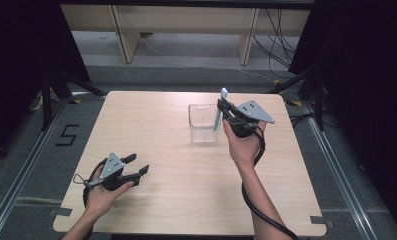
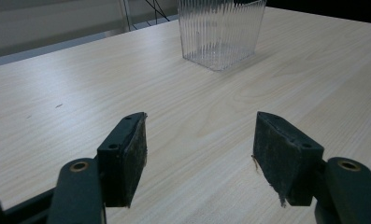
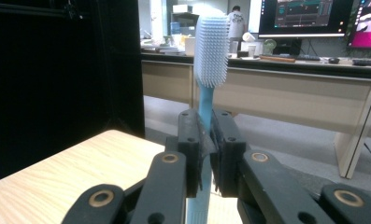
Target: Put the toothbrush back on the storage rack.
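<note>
The right gripper [image 1: 225, 111], clamped on a blue toothbrush [image 1: 219, 111], holds it upright just beside the clear ribbed cup [image 1: 204, 124], seemingly not yet inside, while the left gripper [image 1: 137, 164] rests open, well apart.

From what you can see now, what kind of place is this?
Probably an office or lab set up for recording. A wooden table stands on grey floor between black curtains, and the right gripper view shows desks with computer monitors behind the toothbrush.
</note>
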Tool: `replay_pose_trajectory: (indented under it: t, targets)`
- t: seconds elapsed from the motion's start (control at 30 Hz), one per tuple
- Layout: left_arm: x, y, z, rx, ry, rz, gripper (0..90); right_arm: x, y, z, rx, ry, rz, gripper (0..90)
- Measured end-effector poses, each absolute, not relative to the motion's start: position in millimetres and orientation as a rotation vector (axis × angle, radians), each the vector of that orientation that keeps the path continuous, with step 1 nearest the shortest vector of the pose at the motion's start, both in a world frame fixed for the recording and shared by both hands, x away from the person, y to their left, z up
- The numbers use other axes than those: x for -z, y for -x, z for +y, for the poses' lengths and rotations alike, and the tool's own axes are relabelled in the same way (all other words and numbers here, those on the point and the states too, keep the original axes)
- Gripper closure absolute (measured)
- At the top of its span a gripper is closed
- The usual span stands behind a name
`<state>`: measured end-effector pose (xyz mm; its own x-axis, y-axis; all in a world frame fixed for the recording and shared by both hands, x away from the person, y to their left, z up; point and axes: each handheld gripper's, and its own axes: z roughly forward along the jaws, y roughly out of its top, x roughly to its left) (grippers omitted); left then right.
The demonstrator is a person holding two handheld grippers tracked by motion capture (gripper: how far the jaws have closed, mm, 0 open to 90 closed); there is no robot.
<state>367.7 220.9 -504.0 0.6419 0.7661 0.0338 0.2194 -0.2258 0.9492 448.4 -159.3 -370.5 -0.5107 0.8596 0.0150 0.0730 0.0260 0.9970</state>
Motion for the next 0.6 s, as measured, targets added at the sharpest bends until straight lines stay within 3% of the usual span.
replay_pose_trajectory:
  t: [0.6]
  targets:
    - [502.6, -371.0, 221.3, -0.637, -1.743, 0.807, 34.5, 361.7, -463.6, -154.2, -1.544, -0.959, 1.635, 83.5]
